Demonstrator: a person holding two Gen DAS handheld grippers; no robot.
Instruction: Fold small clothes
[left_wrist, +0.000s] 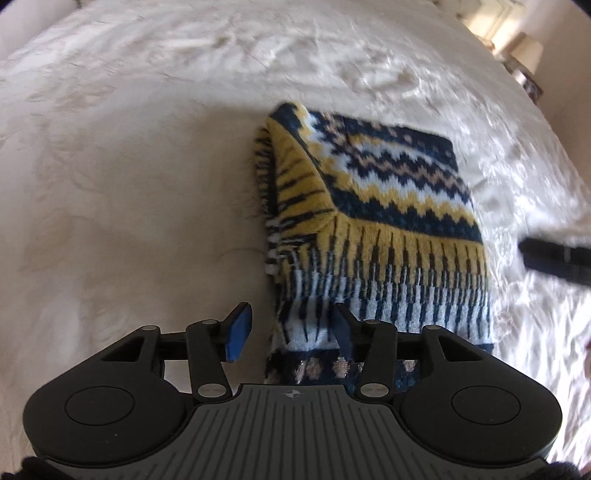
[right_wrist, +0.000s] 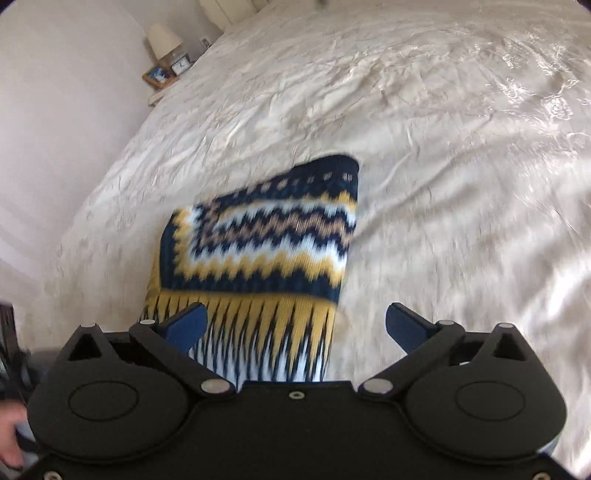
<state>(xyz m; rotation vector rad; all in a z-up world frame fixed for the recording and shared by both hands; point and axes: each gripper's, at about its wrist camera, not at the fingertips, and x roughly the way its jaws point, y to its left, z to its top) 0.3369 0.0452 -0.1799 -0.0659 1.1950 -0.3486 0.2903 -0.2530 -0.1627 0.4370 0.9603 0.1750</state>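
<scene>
Left wrist view: your left gripper (left_wrist: 290, 334) hangs over the near left corner of the folded knit garment (left_wrist: 373, 221), which lies on the bed (left_wrist: 129, 166), well in from every edge that shows. Its fingers (left_wrist: 238, 332) stand partly apart; one is clear over the bedcover, the other sits above the garment's edge, and neither pad presses cloth. The folded-over flap at the left stands slightly proud. The right gripper (left_wrist: 554, 260) shows only as a dark blurred tip at the picture's right edge.

Right wrist view: your right gripper (right_wrist: 295, 326) has its fingers (right_wrist: 186, 325) spread wide, nothing held; the garment's fringed-pattern hem lies below and between them, not touched so far as the blur allows.

Risk: the knit looks thick, soft and springy, so the raised flap could slip open if a finger drags across it. The bedcover is a pale, crinkled, glossy fabric; a low pinch may gather it with the garment.

Materials: zigzag bands in navy, mustard, white and tan; rectangular folded outline; loose fuzzy threads along the left fold.
</scene>
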